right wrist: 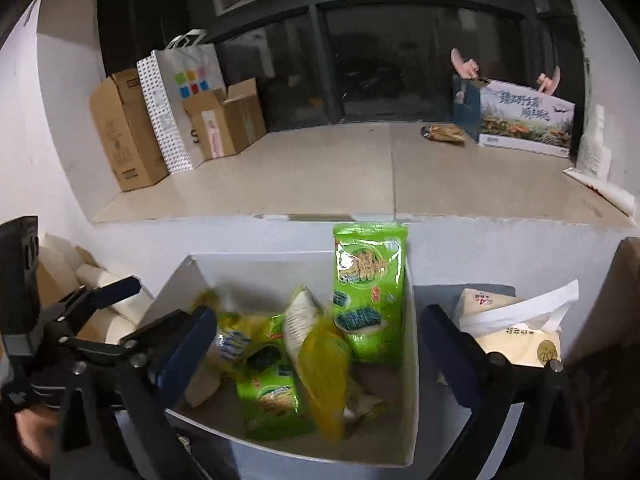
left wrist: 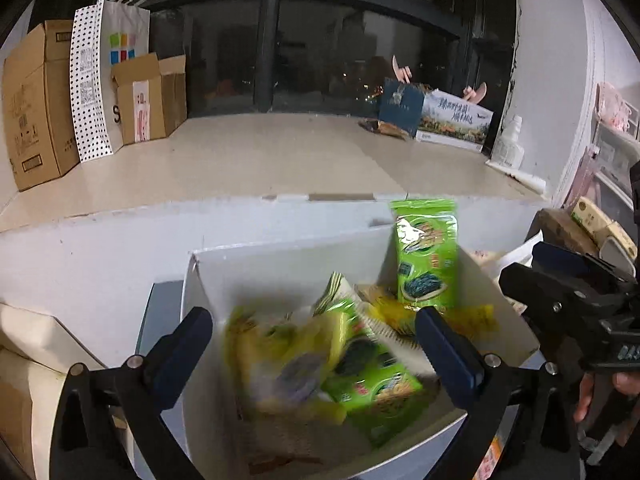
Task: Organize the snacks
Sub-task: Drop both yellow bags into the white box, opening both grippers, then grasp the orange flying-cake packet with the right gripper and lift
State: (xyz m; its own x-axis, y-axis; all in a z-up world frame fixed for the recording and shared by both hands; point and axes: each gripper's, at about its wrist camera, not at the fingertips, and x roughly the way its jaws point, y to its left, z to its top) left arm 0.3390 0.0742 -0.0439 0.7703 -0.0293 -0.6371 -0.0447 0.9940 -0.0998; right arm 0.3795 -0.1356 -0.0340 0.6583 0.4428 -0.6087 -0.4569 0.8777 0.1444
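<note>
Both claws stand released and empty: left gripper (left wrist: pixel 314 338) and right gripper (right wrist: pixel 318 340) hang over the white box (right wrist: pixel 411 360), nothing between the jaws. Snacks lie loose in the box, with a yellow packet (right wrist: pixel 326 364) among them, and one green pack (right wrist: pixel 368 292) propped upright against its right wall. Risk: the propped pack looks unstable and may topple if a finger nudges it.

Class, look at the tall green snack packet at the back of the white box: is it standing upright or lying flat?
Upright. The tall green packet stands on end against the white box wall, its top above the rim; other packets lie jumbled below.
</note>
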